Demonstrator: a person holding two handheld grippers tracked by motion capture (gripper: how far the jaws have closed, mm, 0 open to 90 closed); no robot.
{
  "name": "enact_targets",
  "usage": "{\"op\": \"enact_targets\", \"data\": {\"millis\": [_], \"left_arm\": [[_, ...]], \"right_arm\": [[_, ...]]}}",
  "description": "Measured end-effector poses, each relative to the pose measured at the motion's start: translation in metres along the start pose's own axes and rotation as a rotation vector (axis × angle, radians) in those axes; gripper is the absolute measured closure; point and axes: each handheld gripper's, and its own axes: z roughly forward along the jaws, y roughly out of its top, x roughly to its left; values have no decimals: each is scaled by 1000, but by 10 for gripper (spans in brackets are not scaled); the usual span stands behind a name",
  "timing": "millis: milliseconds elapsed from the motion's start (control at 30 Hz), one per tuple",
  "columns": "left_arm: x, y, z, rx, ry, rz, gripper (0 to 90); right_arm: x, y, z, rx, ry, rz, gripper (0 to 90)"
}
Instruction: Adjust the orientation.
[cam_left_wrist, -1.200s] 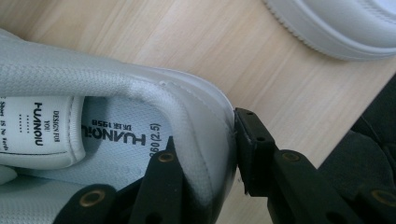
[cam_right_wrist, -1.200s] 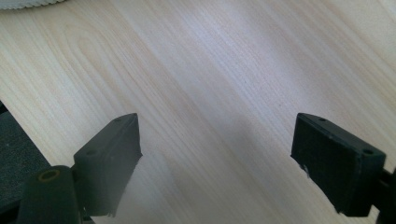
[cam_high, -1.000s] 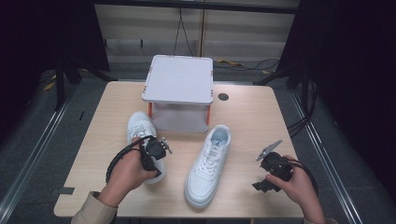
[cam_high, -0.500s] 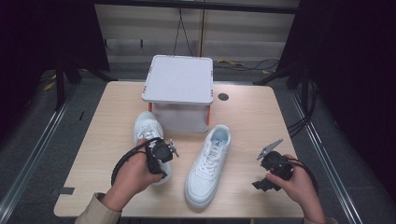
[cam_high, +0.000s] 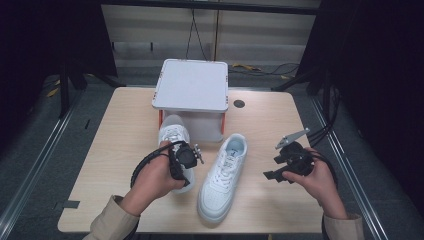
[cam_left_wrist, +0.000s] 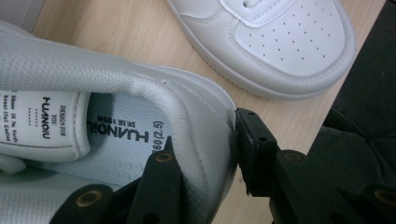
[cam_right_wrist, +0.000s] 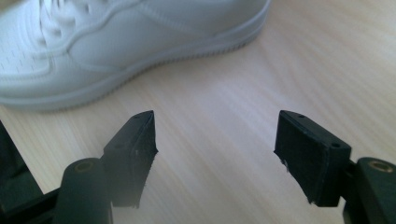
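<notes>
Left gripper (cam_left_wrist: 205, 154), clamped on left shoe (cam_high: 172, 132) heel, has pushed its toe farther under stand (cam_high: 191, 85); right gripper (cam_right_wrist: 215, 154) idles wide beside right shoe (cam_high: 222, 177).

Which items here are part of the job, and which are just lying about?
In play:
- left shoe, its heel collar pinched by the left gripper
- right shoe, flat on the table
- white stand, likely the target: the left shoe's toe sits under it
- right gripper, open, empty

Lying about:
- floor cables
</notes>
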Motion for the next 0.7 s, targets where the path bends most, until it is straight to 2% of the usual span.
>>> {"op": "enact_targets", "data": {"millis": [100, 133, 167, 233, 333, 367, 433, 500, 533, 700], "left_arm": [[4, 4, 3, 21, 7, 28, 716], [5, 5, 4, 21, 11, 19, 716], [8, 5, 5, 23, 7, 32, 716], [12, 6, 6, 12, 8, 27, 716], [20, 7, 10, 16, 7, 38, 714], [23, 8, 12, 19, 8, 40, 714], [27, 9, 15, 13, 17, 47, 714], [33, 11, 17, 10, 20, 49, 713], [36, 11, 19, 15, 21, 56, 713], [47, 15, 25, 18, 25, 84, 710]], "right_arm": [[-4, 14, -5, -22, -18, -10, 358], [-6, 24, -8, -55, -21, -23, 397], [-6, 24, -8, -55, -21, -23, 397], [-7, 34, -11, -86, 3, -17, 428], [-7, 55, -13, -99, -25, -31, 456], [-7, 55, -13, -99, -25, -31, 456], [-8, 66, -13, -112, -14, -41, 495], [-8, 74, -12, -114, -11, -44, 496], [-9, 82, -10, -118, -22, -39, 506], [-13, 96, -6, -138, -13, -30, 513]]}}
